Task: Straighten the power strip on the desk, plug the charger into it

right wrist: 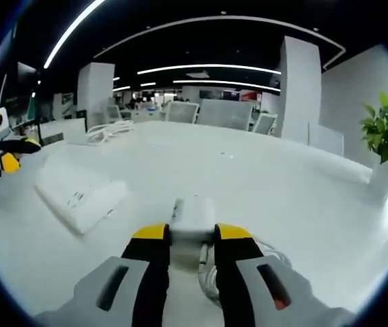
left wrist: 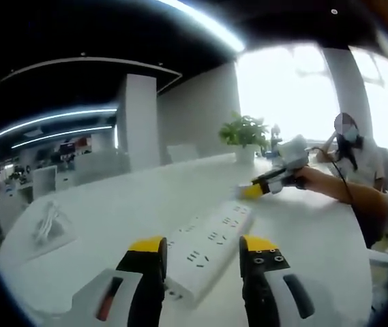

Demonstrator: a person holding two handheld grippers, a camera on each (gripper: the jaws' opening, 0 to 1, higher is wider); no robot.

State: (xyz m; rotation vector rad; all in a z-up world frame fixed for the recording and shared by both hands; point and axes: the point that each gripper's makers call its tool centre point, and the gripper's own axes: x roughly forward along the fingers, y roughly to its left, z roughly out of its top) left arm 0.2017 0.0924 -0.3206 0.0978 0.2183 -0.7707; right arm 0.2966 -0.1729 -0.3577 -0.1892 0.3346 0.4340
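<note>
Desk (right wrist: pixel 282 184) bears charger (right wrist: pixel 192 219), seemingly between right gripper (right wrist: pixel 192 235) tips.

Open office: white pillar (left wrist: pixel 138 119), bright window (left wrist: pixel 296 88), ceiling light strips (right wrist: pixel 207 67).

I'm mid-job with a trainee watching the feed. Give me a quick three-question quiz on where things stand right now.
1. True or false: the left tool has its jaws on either side of the power strip.
2. What does the right tool have between its jaws? A) potted plant B) white charger C) a chair
3. Fill in: the charger's coiled ____ lies on the desk beside the right tool.

Key:
1. True.
2. B, the charger.
3. Cable.
</note>
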